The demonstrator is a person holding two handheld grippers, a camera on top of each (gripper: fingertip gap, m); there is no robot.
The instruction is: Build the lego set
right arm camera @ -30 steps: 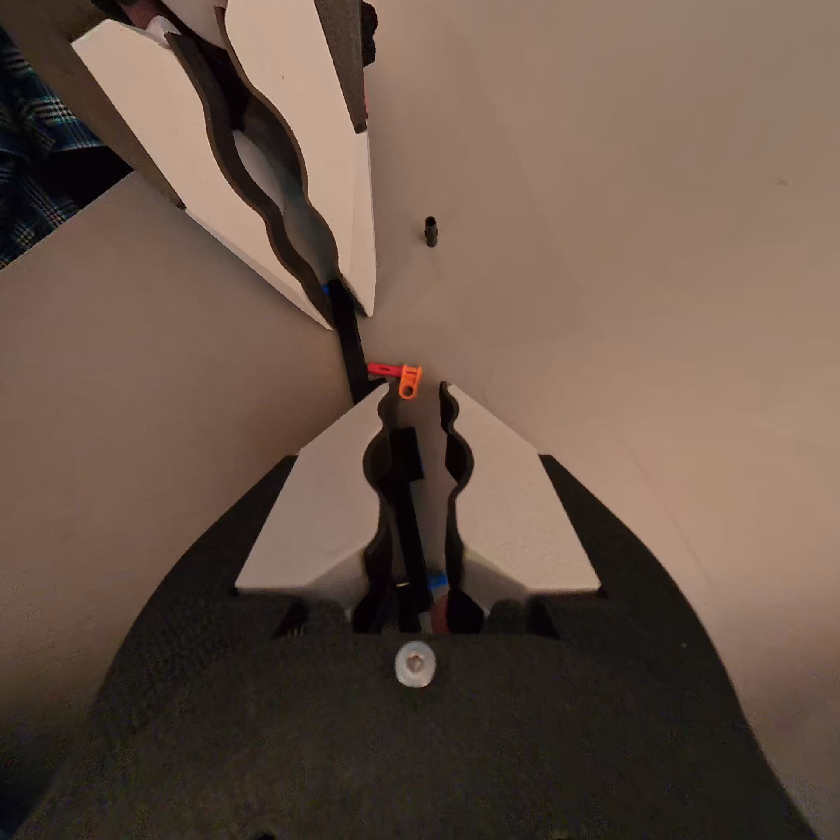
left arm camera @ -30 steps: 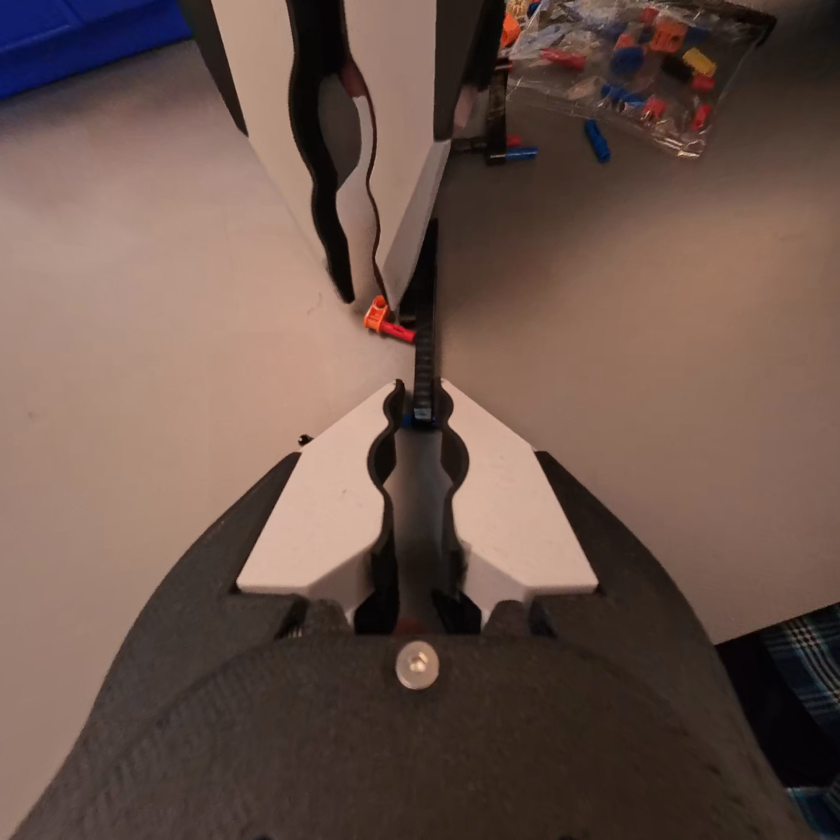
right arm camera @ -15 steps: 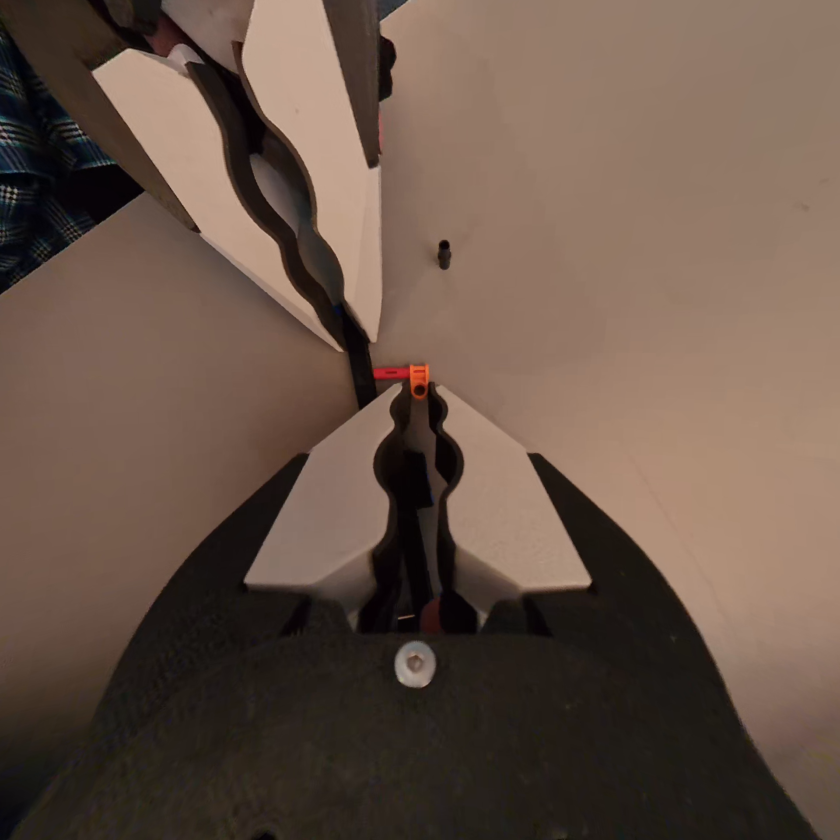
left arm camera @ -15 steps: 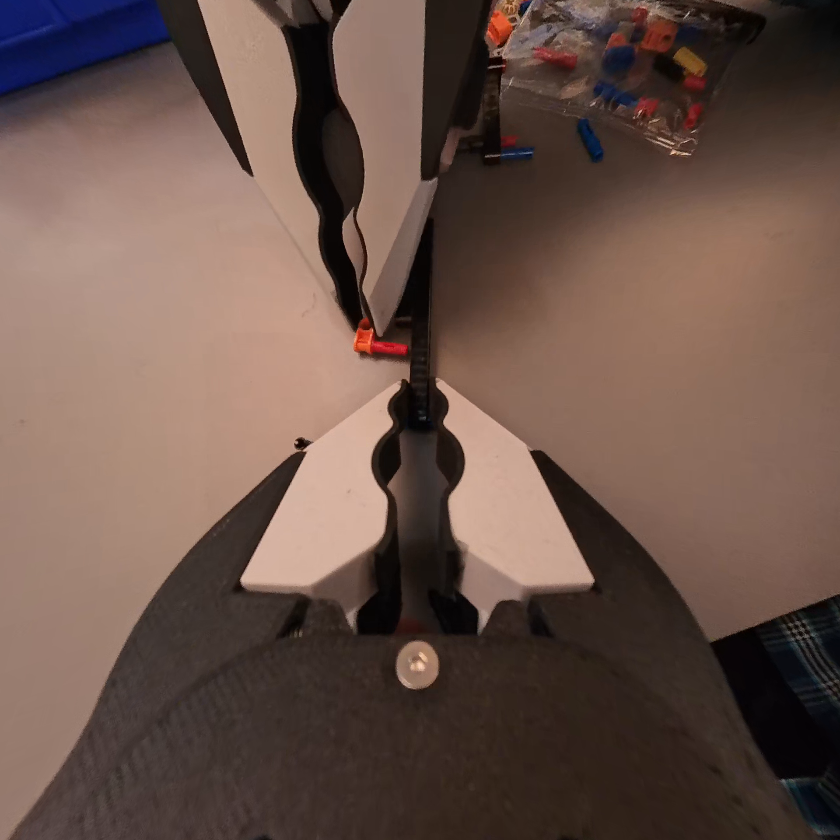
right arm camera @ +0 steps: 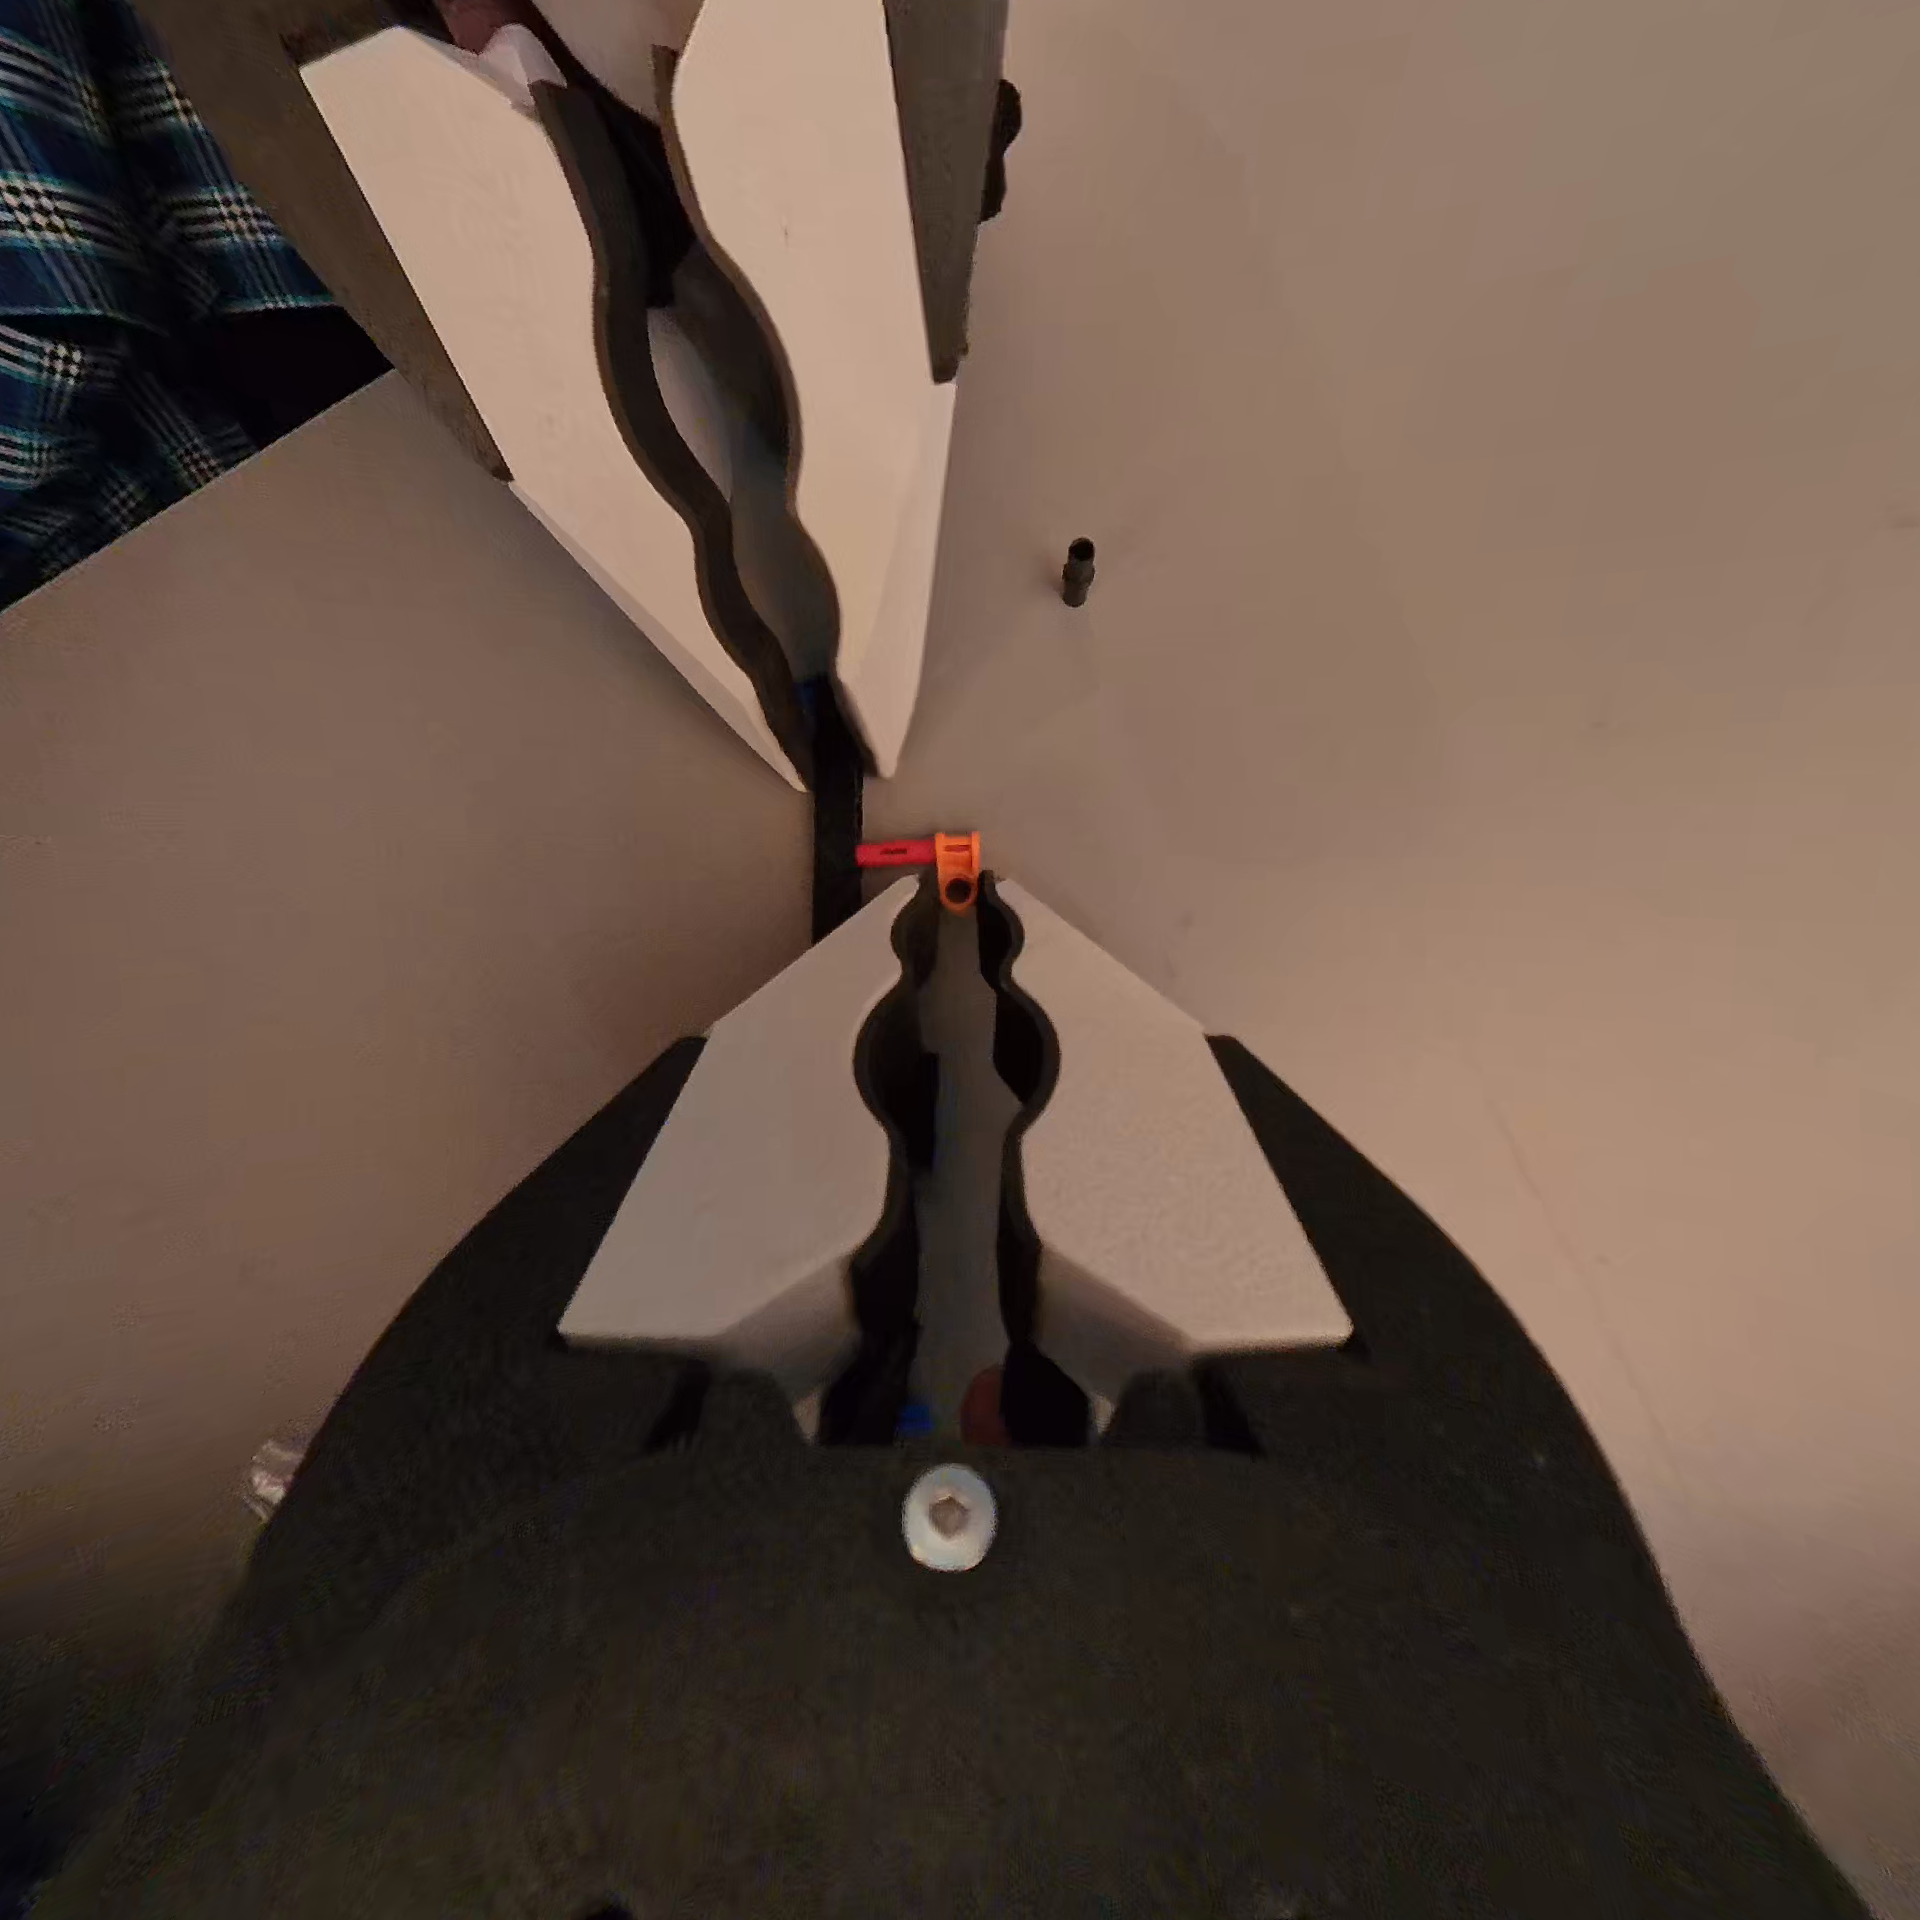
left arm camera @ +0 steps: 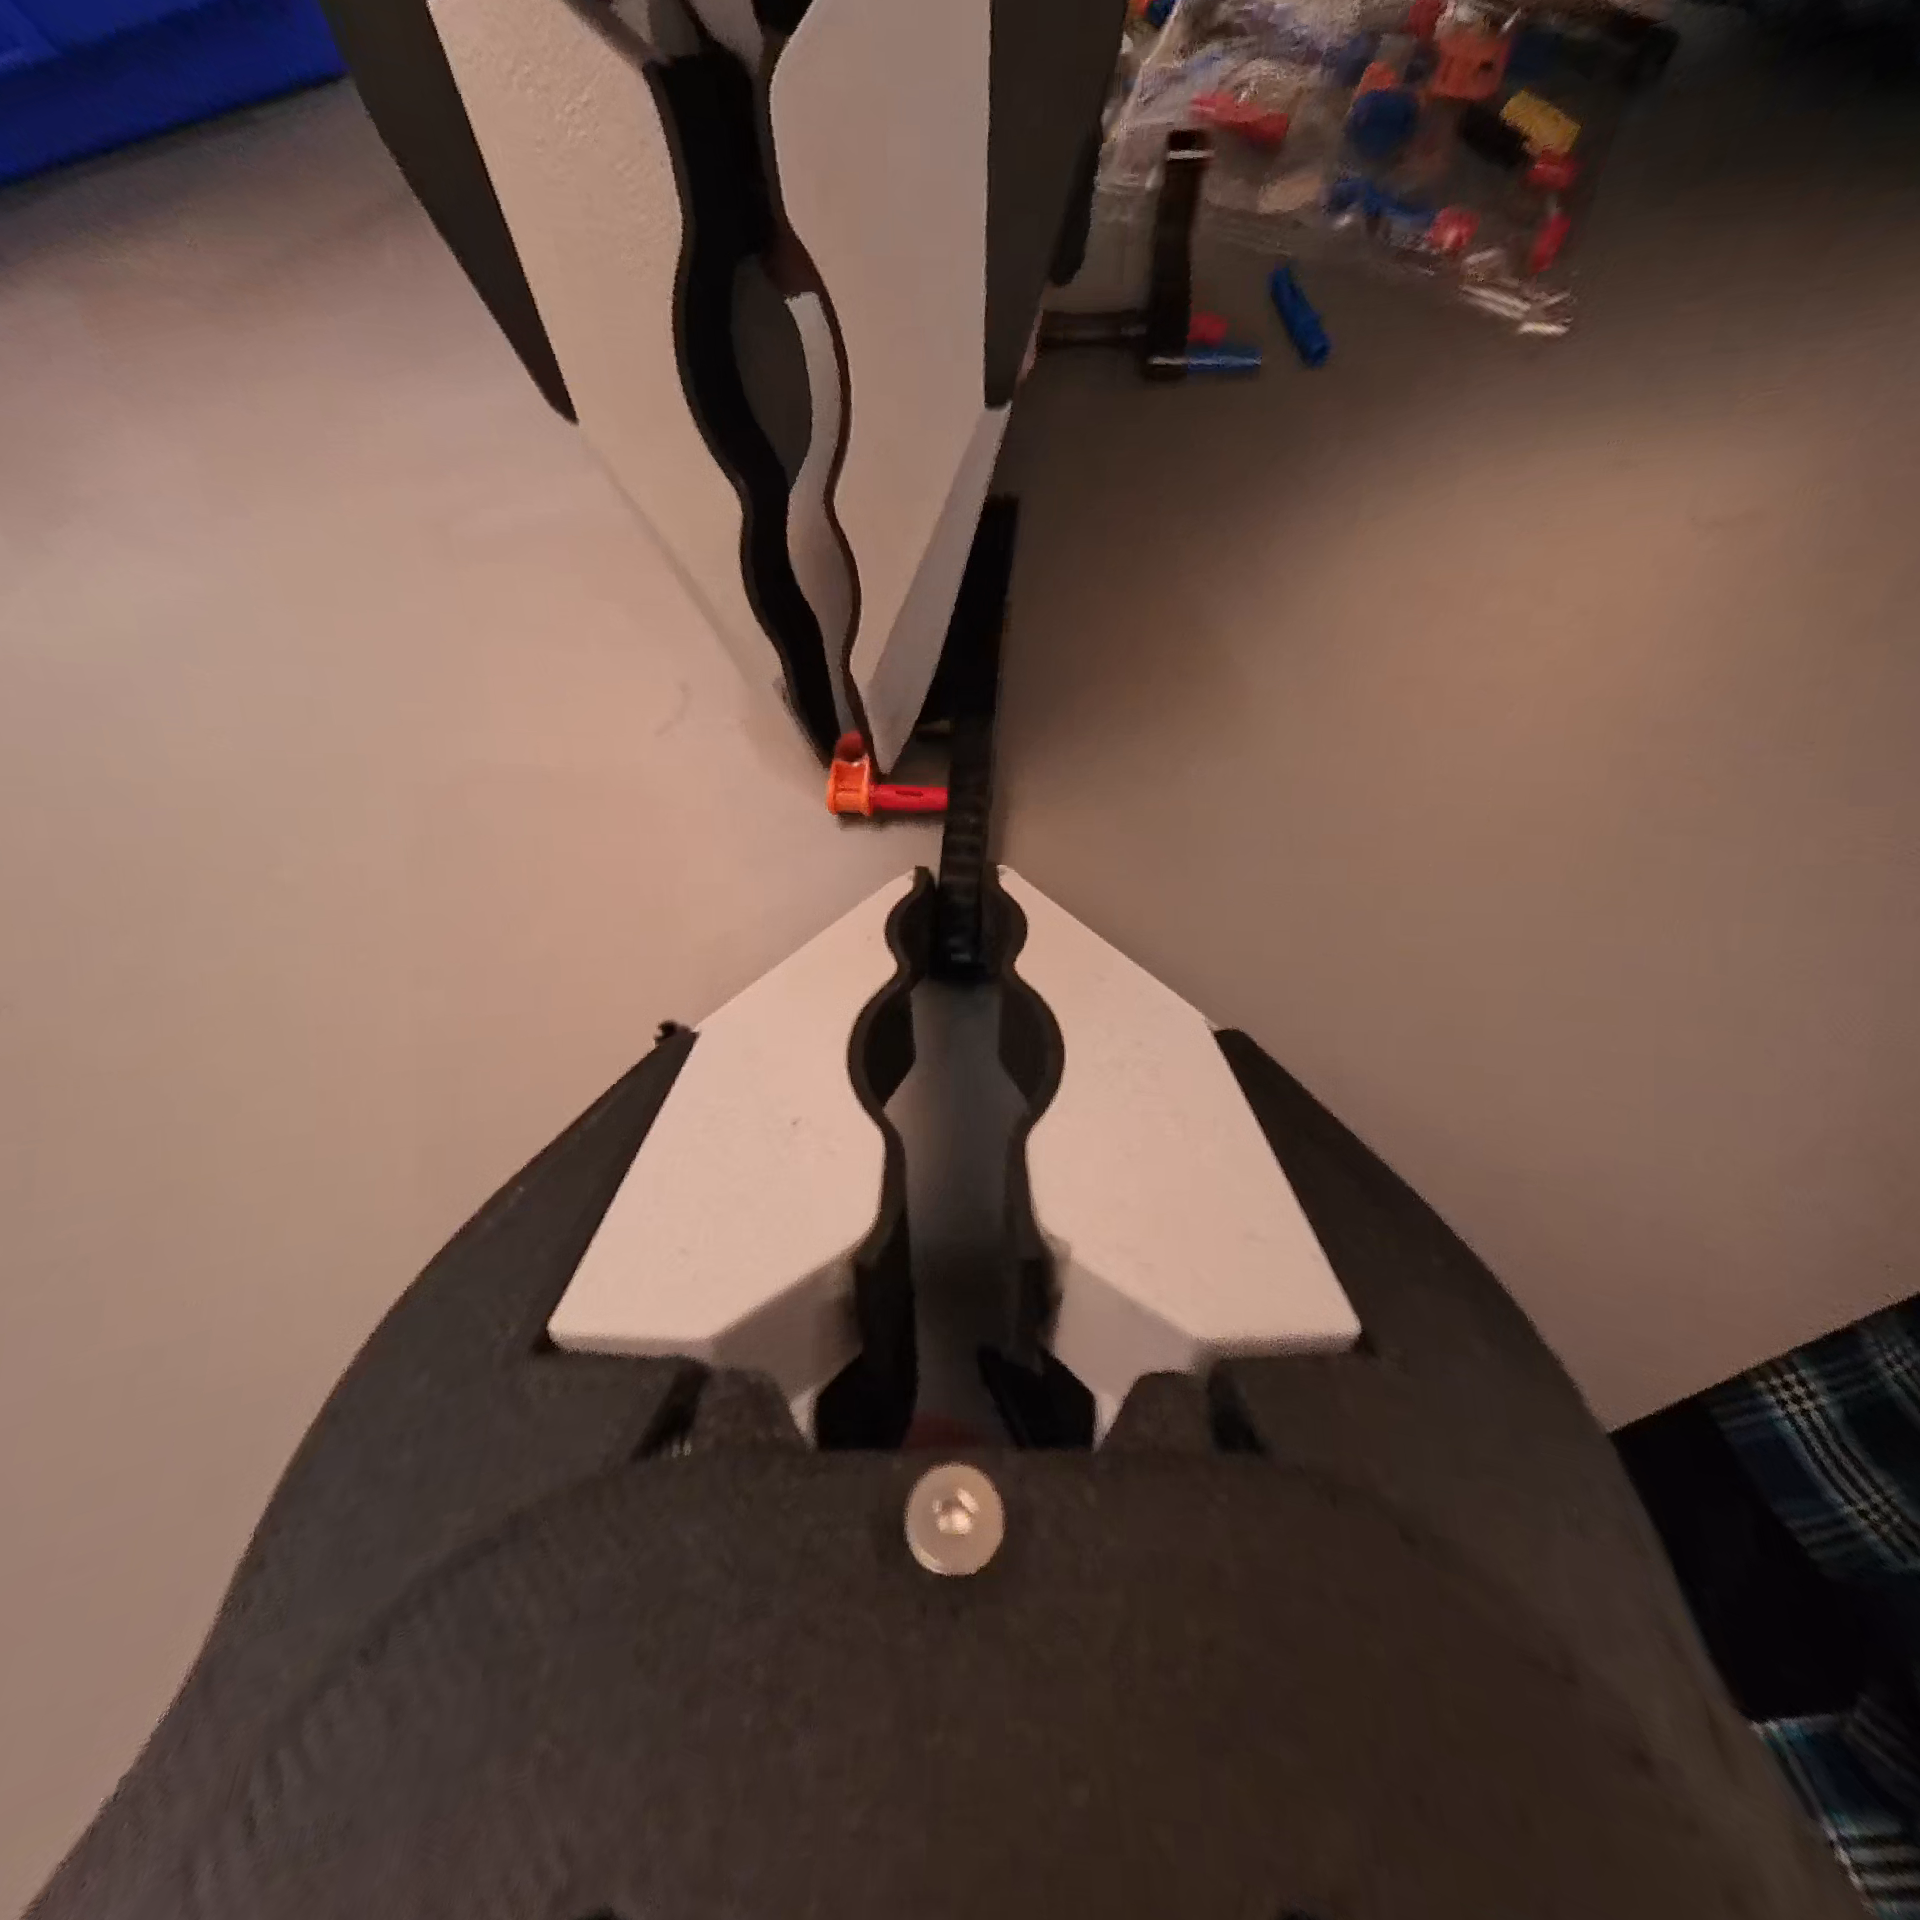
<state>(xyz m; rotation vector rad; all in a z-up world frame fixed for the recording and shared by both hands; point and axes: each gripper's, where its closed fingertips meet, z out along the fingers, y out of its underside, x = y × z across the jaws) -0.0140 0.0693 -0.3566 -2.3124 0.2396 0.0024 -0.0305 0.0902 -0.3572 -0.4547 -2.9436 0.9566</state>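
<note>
A long black lego beam (left arm camera: 975, 727) is held just above the grey table (left arm camera: 1455, 727). One end of it is pinched at the very tip of the left gripper (left arm camera: 961, 914), whose two white fingers (left arm camera: 769, 1132) are pressed close together on it. A tiny bit of blue is seen at that pinched end in the right wrist view.

A red pin (left arm camera: 910, 797) is stuck into the side of the beam, and an orange connector (left arm camera: 850, 787) is fitted on the pin's other end. This orange piece is gripped at the tip of the right gripper (right arm camera: 958, 896). Its fingers (right arm camera: 1132, 1132) are almost shut, with only the small orange piece between them. How tightly it is squeezed is hard to tell, because the tips are a little blurred.

The two grippers are pointed at each other, tip near tip, with the beam and the pin between them.

Farther back on the table, a clear bag of small parts (left arm camera: 1382, 156) is seen, with red, blue, orange, yellow and black bits inside. Just beside it a second black beam with a blue pin (left arm camera: 1179, 270) and a loose blue pin (left arm camera: 1299, 317) are lying. A small black pin (right arm camera: 1076, 571) is lying alone, well apart from the rest. Plaid cloth (right arm camera: 114, 281) is seen at the table's edge.
</note>
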